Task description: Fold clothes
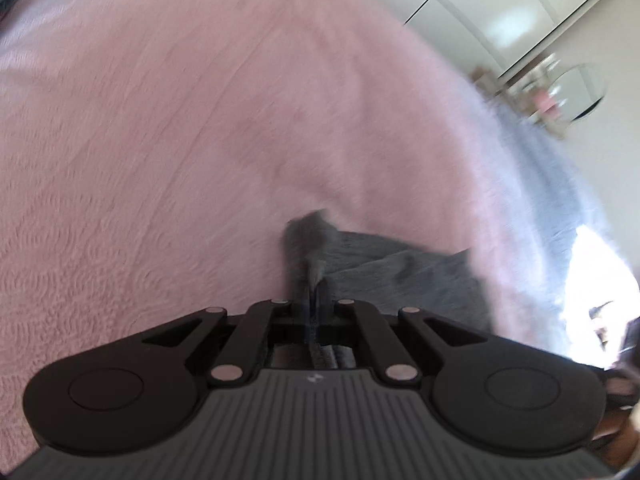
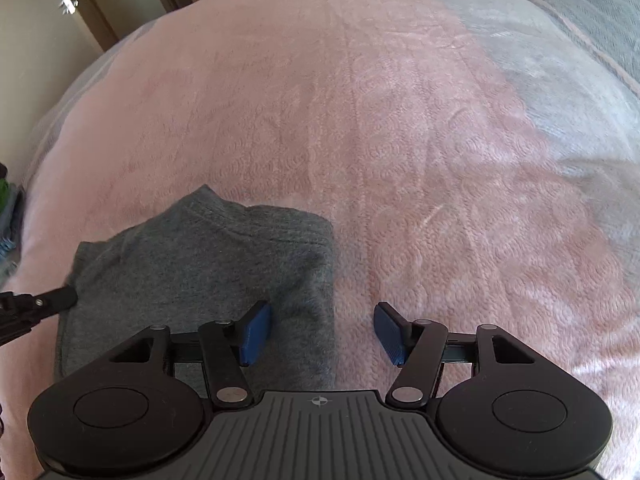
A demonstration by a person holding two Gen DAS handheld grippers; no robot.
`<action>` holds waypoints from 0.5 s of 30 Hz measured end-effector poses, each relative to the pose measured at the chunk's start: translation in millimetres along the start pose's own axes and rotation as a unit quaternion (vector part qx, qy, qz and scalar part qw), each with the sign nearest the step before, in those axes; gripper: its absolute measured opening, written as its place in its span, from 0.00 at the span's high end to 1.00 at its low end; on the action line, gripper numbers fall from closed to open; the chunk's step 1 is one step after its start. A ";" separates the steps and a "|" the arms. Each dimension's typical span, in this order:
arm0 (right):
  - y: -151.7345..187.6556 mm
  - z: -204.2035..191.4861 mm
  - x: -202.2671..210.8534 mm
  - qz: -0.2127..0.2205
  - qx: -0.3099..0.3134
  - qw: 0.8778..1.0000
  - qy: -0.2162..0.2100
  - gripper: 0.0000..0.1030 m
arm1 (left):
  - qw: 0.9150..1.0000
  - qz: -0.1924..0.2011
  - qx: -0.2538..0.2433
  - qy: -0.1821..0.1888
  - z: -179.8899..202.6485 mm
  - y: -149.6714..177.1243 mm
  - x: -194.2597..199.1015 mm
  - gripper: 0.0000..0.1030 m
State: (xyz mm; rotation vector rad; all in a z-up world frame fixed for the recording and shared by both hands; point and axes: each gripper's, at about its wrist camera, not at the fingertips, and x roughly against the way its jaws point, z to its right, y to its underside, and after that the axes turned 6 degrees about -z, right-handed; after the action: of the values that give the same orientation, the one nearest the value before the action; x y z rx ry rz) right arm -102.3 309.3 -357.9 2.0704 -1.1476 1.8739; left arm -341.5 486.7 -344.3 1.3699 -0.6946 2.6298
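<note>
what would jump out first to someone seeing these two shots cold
The dark grey knitted garment, partly folded, lies low and left in the right wrist view on a pink textured bedspread that fills both pictures. The left gripper is shut on a pinch of that grey fabric. The right gripper stands open, its blue pads over the garment's right edge.

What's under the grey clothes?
The grey garment lies on a pink blanket, which shows all around it. Whatever is directly beneath the folded cloth, or tucked between its layers, is covered and cannot be seen.
</note>
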 end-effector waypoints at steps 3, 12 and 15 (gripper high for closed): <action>1.0 -0.1 5.5 0.005 -0.002 1.000 0.005 0.41 | 0.999 0.002 0.033 0.001 -6.6 4.2 1.8 0.91; 71.9 49.4 81.5 -0.011 -0.135 0.989 -0.063 0.41 | 0.995 -0.033 0.086 0.048 3.7 83.5 99.3 0.82; 106.1 57.3 103.3 -0.034 -0.184 0.978 -0.094 0.41 | 0.991 -0.063 0.100 0.066 10.2 118.1 116.9 0.82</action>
State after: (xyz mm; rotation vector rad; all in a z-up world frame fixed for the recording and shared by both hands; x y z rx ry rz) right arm -125.3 157.1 -319.3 2.0717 -1.3263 1.3323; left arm -436.9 362.7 -287.4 1.2244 -0.3234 2.7161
